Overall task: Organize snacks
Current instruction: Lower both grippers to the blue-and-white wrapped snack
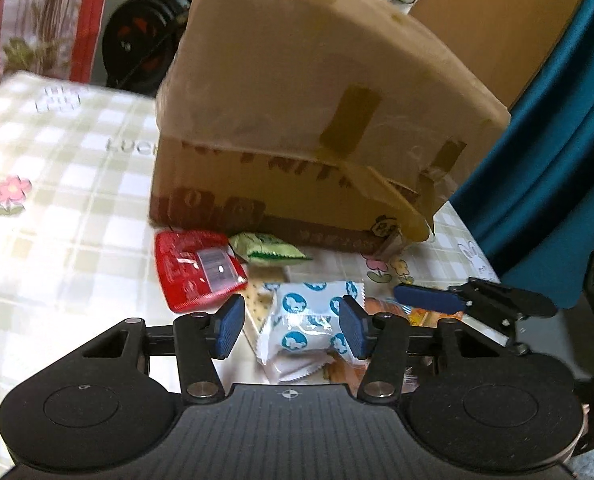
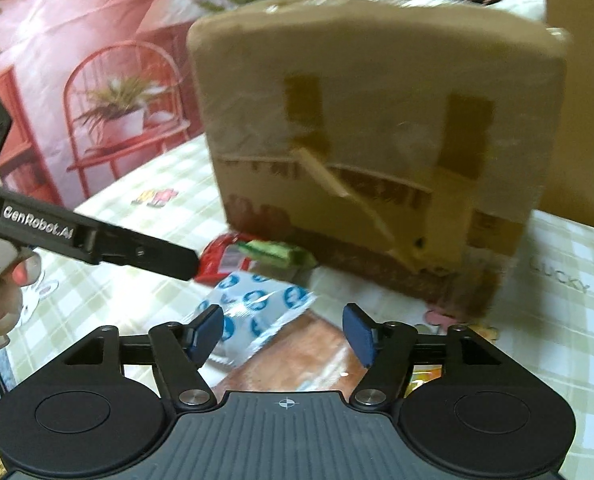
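A white snack packet with blue round prints lies on the checked tablecloth between the pads of my left gripper. The right pad is at its edge, the left pad stands clear, so the jaws are open around it. Behind it lie a red packet and a green packet. My right gripper is open just above an orange-brown packet, whose left side lies under the white packet. Nothing is gripped. One of the right gripper's fingers shows at the right of the left wrist view.
A tall taped cardboard box stands on the table right behind the snacks. The checked tablecloth stretches to the left. A blue curtain hangs at the right. A person's hand holds the left gripper's handle.
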`<move>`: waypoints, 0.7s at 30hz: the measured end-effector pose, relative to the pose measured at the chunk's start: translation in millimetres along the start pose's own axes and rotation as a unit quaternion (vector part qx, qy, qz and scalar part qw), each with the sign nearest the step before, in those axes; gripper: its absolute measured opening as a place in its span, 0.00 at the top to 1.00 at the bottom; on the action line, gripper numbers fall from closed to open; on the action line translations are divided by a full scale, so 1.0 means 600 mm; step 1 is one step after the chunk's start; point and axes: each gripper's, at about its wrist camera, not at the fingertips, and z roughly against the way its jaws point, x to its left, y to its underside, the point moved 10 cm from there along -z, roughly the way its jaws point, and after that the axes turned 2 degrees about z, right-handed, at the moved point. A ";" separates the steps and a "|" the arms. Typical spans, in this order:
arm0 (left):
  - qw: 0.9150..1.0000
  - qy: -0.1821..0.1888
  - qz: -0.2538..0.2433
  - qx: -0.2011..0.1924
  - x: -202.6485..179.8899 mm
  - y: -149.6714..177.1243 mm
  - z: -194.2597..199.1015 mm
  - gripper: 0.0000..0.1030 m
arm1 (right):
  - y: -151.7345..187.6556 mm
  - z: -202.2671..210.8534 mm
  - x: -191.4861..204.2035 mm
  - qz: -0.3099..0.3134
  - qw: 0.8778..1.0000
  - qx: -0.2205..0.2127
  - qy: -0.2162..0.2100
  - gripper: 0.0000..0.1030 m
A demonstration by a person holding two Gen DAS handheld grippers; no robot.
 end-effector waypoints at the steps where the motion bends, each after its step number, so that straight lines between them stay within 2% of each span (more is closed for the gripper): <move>1: 1.000 0.006 0.007 0.003 0.003 0.001 -0.005 0.48 | 0.001 -0.005 0.005 0.005 1.000 0.006 -0.001 0.38; 6: 0.999 0.027 0.040 0.015 0.018 0.003 -0.024 0.47 | 0.003 -0.016 0.016 0.017 1.000 0.023 -0.009 0.32; 14: 0.995 0.048 0.075 0.035 0.032 0.010 -0.060 0.46 | 0.004 -0.034 0.019 0.025 0.999 0.036 -0.021 0.34; 21: 0.994 0.065 0.070 0.049 0.026 0.024 -0.080 0.44 | -0.001 -0.042 0.021 0.044 0.998 0.041 -0.024 0.52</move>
